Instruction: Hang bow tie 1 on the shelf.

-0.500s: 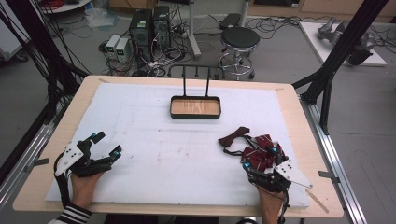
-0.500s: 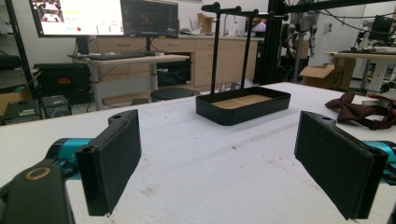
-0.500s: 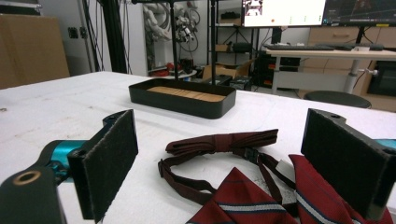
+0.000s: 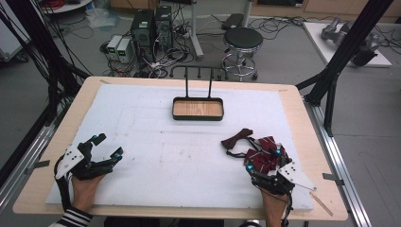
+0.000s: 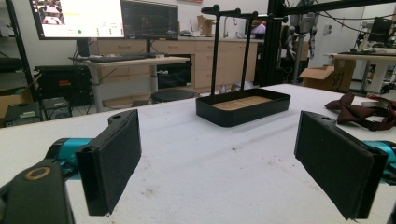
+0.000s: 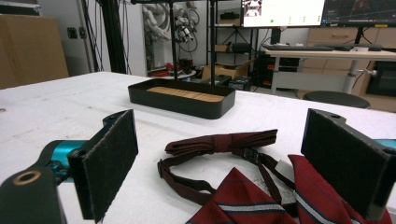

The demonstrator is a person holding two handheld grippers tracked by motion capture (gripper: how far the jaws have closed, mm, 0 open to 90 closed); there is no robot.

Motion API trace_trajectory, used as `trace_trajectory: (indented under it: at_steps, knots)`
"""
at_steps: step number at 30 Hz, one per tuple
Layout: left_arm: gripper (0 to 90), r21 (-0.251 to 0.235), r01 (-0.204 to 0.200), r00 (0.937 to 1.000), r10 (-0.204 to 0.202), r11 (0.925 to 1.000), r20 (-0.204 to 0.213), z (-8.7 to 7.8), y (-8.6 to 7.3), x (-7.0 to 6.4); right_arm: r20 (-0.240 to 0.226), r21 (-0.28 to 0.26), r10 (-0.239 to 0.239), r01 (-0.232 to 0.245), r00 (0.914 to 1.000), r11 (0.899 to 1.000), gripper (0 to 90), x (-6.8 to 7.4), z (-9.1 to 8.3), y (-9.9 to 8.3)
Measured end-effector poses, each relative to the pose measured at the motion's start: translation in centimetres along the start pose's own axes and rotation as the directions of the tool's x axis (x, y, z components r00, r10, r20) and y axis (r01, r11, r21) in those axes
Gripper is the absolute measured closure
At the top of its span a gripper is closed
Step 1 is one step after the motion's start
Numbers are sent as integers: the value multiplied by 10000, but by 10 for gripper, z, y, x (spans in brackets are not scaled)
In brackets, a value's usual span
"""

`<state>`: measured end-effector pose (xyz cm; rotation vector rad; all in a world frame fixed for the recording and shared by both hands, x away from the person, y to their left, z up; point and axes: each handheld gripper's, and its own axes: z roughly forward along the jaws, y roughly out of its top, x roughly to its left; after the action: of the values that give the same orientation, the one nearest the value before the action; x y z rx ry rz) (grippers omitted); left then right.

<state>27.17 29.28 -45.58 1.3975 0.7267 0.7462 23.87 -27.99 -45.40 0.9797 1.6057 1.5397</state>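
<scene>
High view: a black tray (image 4: 197, 109) with a tall rack sits mid-table on the white mat (image 4: 189, 156); the left gripper (image 4: 108, 147) spreads wide over bare mat, holding nothing. Right gripper view shows the right gripper (image 6: 219, 163) also wide, empty, straddling a maroon bow tie (image 6: 219, 142) and a striped necktie (image 6: 243, 196).

Black rectangular tray with wooden floor (image 4: 197, 117) sat far centre on white foam mat (image 4: 179, 161). Dark red fabric ties (image 4: 253, 149) lay near right, beside right gripper (image 4: 263, 160); left gripper (image 4: 108, 145) gaped near left.
</scene>
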Motion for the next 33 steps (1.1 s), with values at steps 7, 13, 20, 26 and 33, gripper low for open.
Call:
trace_trajectory:
  at_steps: [7,13,20,26,33]
  knots:
    - [152,-4,0,10000,0,10000,2,0,0,0,-68,137,-57,58,10000,9999,98,0,1,1]
    - [152,-9,20,10000,-20,10000,-9,0,0,0,-44,429,-156,158,9999,9990,98,1,3,2]
    - [152,12,-29,10000,29,10000,0,0,0,0,-169,785,-443,455,9989,9959,99,0,0,17]
    - [152,4,-28,10000,28,10000,-2,0,0,0,-73,1315,-700,703,9975,9888,99,-6,-6,30]
    - [152,19,-13,10000,13,10000,5,0,0,0,154,1850,-656,617,9977,9808,99,-16,-12,37]
